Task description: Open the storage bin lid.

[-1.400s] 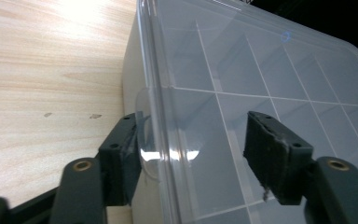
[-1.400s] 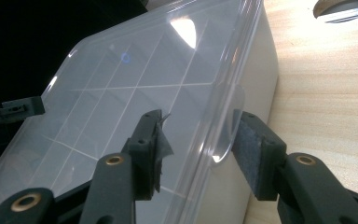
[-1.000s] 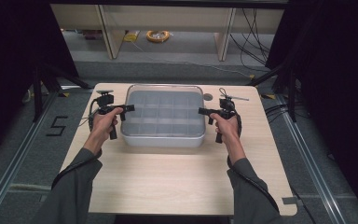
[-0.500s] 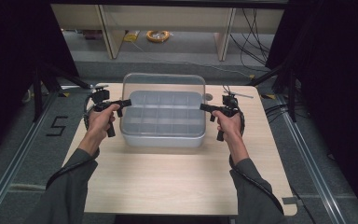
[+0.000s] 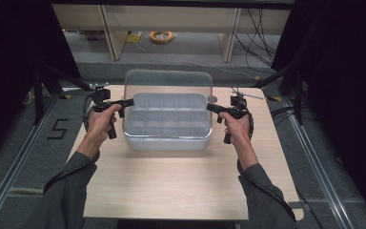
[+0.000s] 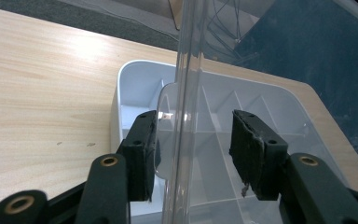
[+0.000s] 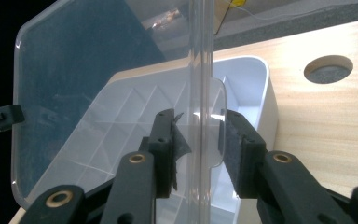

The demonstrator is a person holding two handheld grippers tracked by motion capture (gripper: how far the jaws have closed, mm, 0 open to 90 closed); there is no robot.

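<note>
The clear lid [image 5: 167, 88] is hard to trace in the high view: its far edge blends into the grey floor [image 5: 181, 52] behind the table [image 5: 171, 186], and the person's arms are cut off at the bottom of the picture. In the left gripper view the lid stands edge-on as a bright vertical strip, and how firmly the right-hand pad meets it cannot be told through the plastic.

The left gripper [image 6: 193, 149] has its fingers [image 6: 142, 154] pinching a side tab of the lid [image 6: 186, 93], having just been closing on it. The right gripper [image 7: 198, 149] has also just been closing, and its fingers [image 7: 235, 149] clamp the opposite tab of the lid [image 7: 98, 70]. In the high view the left gripper [image 5: 126, 102] and right gripper [image 5: 209, 107] hold the lid tilted up, its near edge raised above the divided white box [image 5: 167, 125], its far edge higher toward the table's far edge.

The box sits in the far half of the pale wooden table, midway between the left and right edges. A round hole [image 7: 328, 69] pierces the tabletop beside the box. Shelving and a yellow cable coil [image 5: 161, 36] lie on the floor beyond.
</note>
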